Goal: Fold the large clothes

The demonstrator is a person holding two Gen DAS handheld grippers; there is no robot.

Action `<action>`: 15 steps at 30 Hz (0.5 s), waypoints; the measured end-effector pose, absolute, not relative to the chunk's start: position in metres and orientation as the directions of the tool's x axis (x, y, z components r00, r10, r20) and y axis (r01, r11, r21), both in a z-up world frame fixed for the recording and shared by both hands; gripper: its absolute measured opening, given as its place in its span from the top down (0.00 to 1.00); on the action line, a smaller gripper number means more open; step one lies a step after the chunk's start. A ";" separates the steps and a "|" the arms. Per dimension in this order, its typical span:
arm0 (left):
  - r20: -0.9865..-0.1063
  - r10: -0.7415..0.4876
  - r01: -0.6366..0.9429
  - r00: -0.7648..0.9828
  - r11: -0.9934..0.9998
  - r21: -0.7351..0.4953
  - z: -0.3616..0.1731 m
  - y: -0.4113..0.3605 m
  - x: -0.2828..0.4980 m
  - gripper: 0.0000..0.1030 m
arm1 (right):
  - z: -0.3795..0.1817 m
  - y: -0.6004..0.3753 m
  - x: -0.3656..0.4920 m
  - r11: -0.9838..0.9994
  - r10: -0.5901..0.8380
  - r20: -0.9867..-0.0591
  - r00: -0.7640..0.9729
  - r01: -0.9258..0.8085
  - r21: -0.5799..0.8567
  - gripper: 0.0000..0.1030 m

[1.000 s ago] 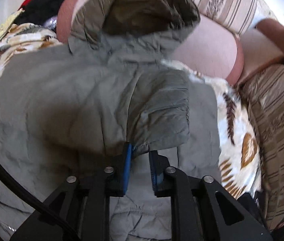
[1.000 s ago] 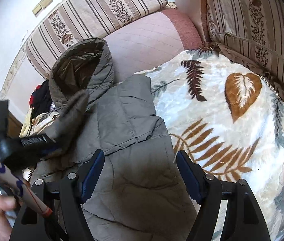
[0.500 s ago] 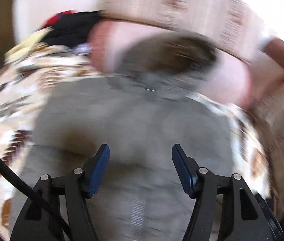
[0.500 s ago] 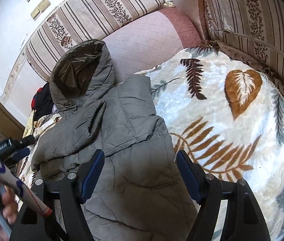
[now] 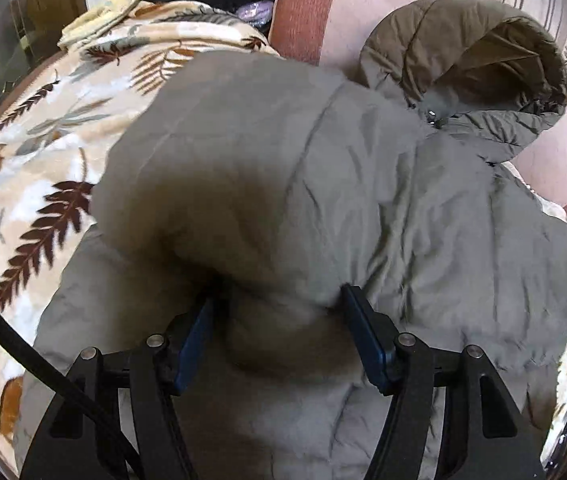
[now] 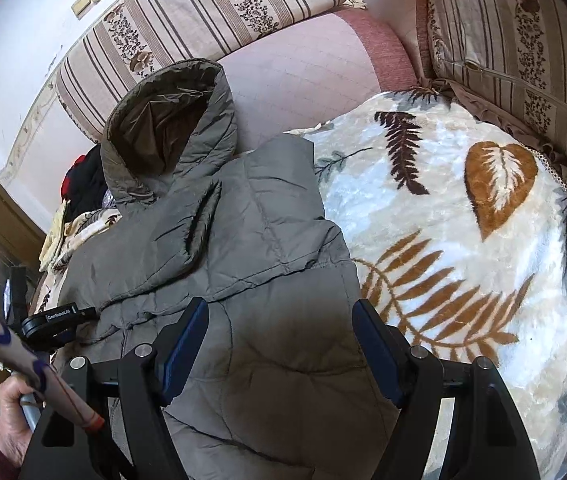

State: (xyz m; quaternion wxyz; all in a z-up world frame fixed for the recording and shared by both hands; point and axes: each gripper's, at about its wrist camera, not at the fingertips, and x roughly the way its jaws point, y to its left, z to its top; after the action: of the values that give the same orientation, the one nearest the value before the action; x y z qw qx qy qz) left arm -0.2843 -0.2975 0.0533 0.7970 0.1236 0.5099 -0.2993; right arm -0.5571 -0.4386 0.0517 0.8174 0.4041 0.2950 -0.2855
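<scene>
My left gripper's (image 5: 277,330) jaws stand partly open astride a bulging fold of the grey hooded jacket (image 5: 323,184), gripping nothing; my right gripper (image 6: 279,344) hangs wide open and empty above its hem. The jacket sprawls across the leaf-print blanket (image 6: 463,208), hood (image 6: 171,120) at upper left of the right view.
</scene>
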 end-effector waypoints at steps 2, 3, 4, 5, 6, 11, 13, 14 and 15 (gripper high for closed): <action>-0.870 -0.385 0.615 0.309 0.778 -0.126 0.066 -0.287 -0.300 0.38 | 0.053 -0.437 -0.556 0.518 -0.235 -0.710 0.664 0.704 0.486 0.23; -0.860 -0.401 0.627 0.317 0.768 -0.127 0.072 -0.281 -0.308 0.38 | 0.054 -0.436 -0.555 0.527 -0.241 -0.709 0.662 0.703 0.478 0.23; -0.844 -0.421 0.647 0.332 0.753 -0.120 0.080 -0.272 -0.324 0.38 | 0.055 -0.434 -0.555 0.532 -0.242 -0.708 0.663 0.701 0.475 0.23; -0.837 -0.427 0.658 0.342 0.745 -0.111 0.085 -0.265 -0.332 0.38 | 0.056 -0.432 -0.553 0.542 -0.239 -0.707 0.666 0.696 0.472 0.23; -0.828 -0.436 0.669 0.353 0.736 -0.103 0.089 -0.257 -0.343 0.38 | 0.057 -0.428 -0.551 0.555 -0.235 -0.706 0.668 0.689 0.466 0.23; -0.808 -0.413 0.702 0.420 0.712 0.001 0.087 -0.208 -0.393 0.38 | 0.060 -0.397 -0.535 0.649 -0.196 -0.713 0.673 0.634 0.421 0.23; -0.812 -0.387 0.707 0.438 0.706 0.045 0.078 -0.192 -0.401 0.38 | 0.059 -0.381 -0.530 0.681 -0.180 -0.718 0.672 0.612 0.402 0.23; -0.820 -0.379 0.709 0.430 0.704 0.046 0.074 -0.183 -0.403 0.38 | 0.057 -0.370 -0.526 0.702 -0.165 -0.724 0.669 0.596 0.390 0.23; -0.830 -0.371 0.712 0.417 0.701 0.045 0.069 -0.177 -0.404 0.38 | 0.056 -0.362 -0.524 0.713 -0.156 -0.729 0.666 0.587 0.383 0.23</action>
State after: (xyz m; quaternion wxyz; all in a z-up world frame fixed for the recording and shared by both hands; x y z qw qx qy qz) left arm -0.4043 -0.1770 0.0690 0.8178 0.1998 0.4265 -0.3309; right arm -0.5242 -0.3621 0.0559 0.8583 0.3107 0.3464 -0.2164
